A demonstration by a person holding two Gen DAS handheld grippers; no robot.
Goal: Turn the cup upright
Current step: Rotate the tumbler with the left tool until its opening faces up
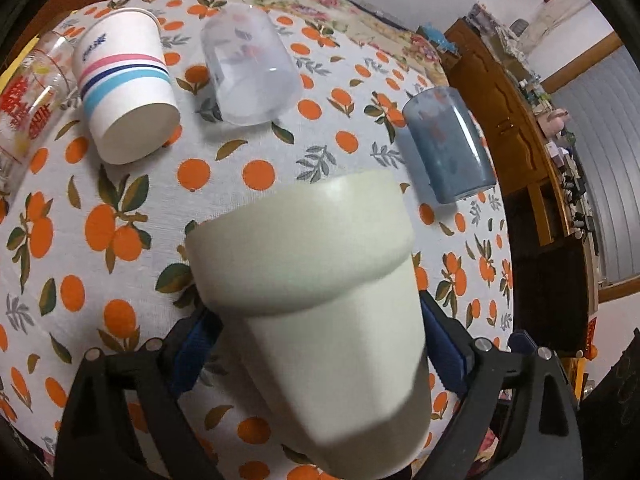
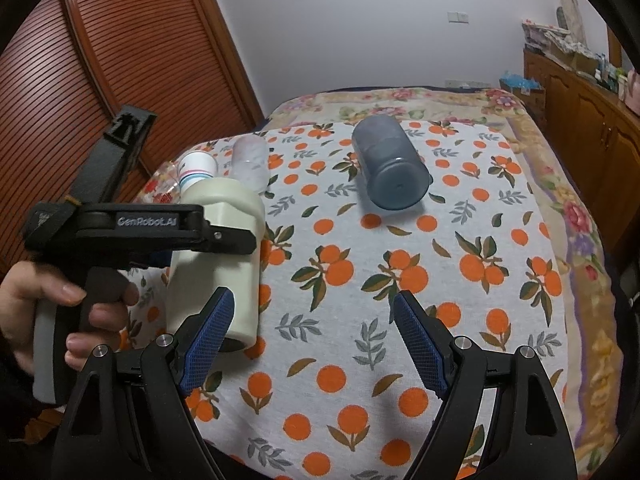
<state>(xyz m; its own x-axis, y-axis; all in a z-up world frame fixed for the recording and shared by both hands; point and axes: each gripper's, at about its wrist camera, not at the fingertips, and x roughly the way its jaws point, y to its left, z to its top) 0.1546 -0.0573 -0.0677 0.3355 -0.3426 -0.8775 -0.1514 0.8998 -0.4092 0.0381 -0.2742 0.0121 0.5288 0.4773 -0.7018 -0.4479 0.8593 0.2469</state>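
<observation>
A cream cup [image 1: 320, 292] fills the left wrist view, clamped between the blue pads of my left gripper [image 1: 320, 352]. Its wide band points away from the camera and it hangs tilted above the orange-print cloth [image 1: 120, 208]. In the right wrist view the same cream cup [image 2: 220, 256] is held at the left by the left gripper [image 2: 224, 240], a hand on its handle. My right gripper [image 2: 314, 340] is open and empty over the cloth, just right of the cup.
A striped paper cup [image 1: 124, 92], a clear frosted cup [image 1: 250, 68], a blue-grey cup [image 1: 448, 144] and a printed glass [image 1: 28, 92] lie on the cloth. The blue-grey cup also shows in the right wrist view [image 2: 390, 164]. A wooden cabinet [image 1: 520, 120] stands at the right.
</observation>
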